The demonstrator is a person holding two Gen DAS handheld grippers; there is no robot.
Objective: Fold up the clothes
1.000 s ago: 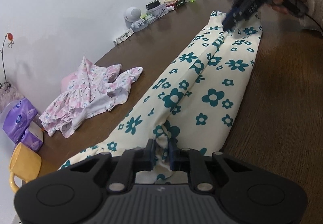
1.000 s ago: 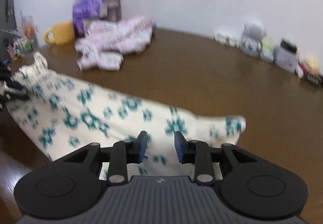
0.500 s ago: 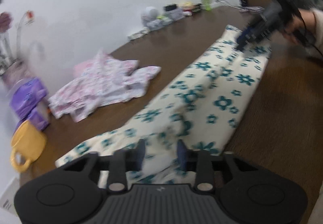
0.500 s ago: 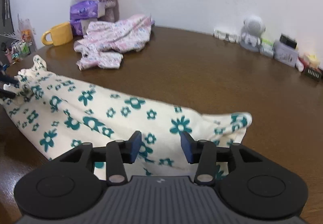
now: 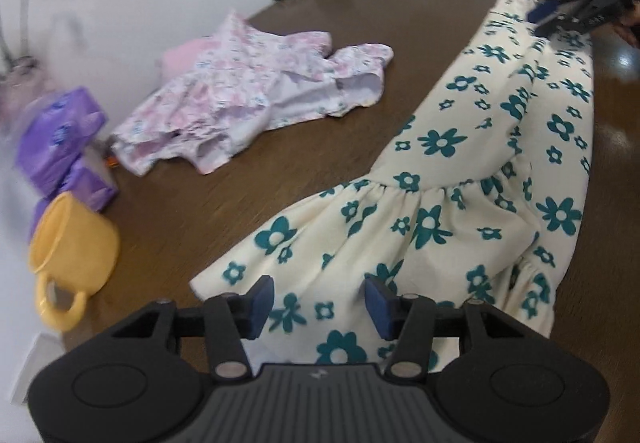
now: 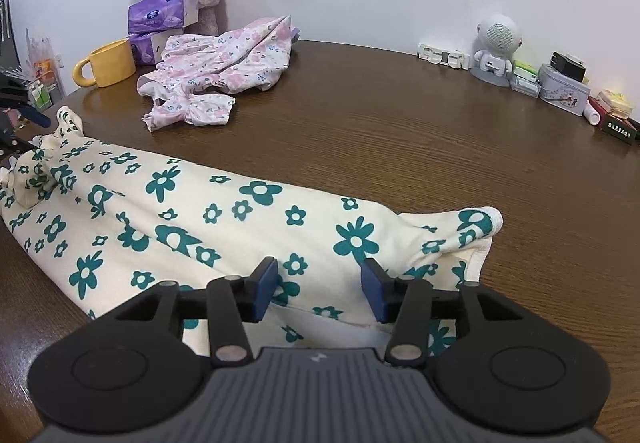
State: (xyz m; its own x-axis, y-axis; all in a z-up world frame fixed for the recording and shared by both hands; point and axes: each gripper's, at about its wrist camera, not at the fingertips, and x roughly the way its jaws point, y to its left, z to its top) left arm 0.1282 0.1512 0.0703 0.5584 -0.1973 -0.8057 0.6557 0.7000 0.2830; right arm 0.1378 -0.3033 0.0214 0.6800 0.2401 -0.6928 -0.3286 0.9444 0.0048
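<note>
Both claws have just let go! The left gripper (image 5: pixel 316 301), pinching the dress (image 5: pixel 472 171) hem a second ago, now gapes over it at lower centre; the right gripper (image 6: pixel 318 289) spreads wide above the far end. The dress lies as a long narrow strip across the table (image 6: pixel 400 131): lengthwise fold laid, I reckon.

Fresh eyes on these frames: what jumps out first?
The cream dress with teal flowers dominates, folded into a long strip across the brown table, with the left gripper open over its ruffled hem and the right gripper open over the other end. Behind it lies a crumpled pink floral garment, next to a yellow mug and purple tissue packs.
</note>
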